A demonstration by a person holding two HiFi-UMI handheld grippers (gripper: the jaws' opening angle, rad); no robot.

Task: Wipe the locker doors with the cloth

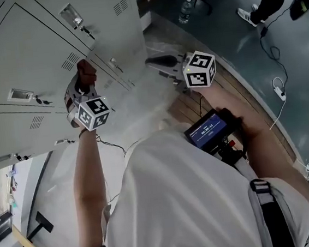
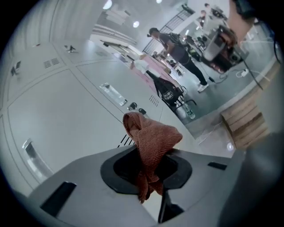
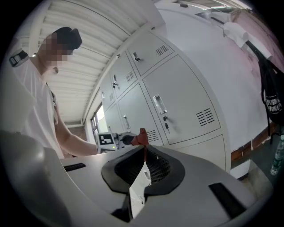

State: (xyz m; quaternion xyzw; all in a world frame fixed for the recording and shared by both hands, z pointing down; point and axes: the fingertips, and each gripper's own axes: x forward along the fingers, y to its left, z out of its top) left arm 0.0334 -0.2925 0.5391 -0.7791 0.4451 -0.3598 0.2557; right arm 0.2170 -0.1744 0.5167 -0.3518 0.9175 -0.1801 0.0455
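Here, the bunched, rust-red ribbed cloth (image 2: 153,139) sits at frame centre, pinched in the left gripper (image 2: 150,175) close to pale grey, vented locker doors (image 2: 66,115). The right gripper (image 3: 143,170) is closed and empty. Dark floor (image 1: 283,46) fills the head view's upper right.

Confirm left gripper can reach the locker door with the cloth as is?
Likely yes. The left gripper is shut on the cloth, close to the locker door, and nothing stands between them.
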